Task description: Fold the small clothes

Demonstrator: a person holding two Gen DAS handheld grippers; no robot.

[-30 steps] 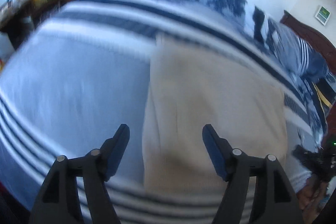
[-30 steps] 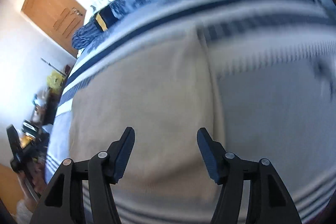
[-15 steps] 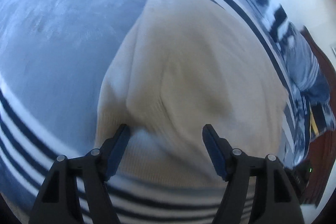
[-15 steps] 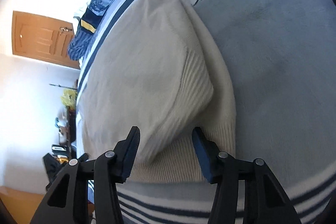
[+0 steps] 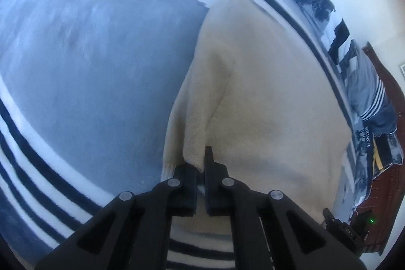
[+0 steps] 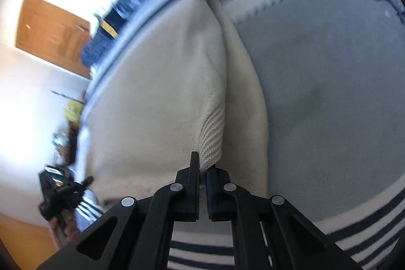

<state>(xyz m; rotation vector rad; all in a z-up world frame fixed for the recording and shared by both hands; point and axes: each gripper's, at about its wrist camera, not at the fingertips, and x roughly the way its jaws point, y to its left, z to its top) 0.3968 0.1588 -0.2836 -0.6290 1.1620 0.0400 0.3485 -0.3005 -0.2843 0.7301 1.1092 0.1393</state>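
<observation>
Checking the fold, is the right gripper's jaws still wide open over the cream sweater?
No, the right gripper has its jaws pinched shut on the cream sweater's ribbed edge.

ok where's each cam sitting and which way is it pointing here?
Left wrist: on the left gripper, looking down along its fingers at the sweater's left near corner on the bed cover; own jaws shut on a folded sleeve.
Right wrist: on the right gripper, angled down at the sweater's right near corner; jaws shut on a ribbed cuff.
Shared: same sweater and cover; each sees the other gripper at the frame edge.
</observation>
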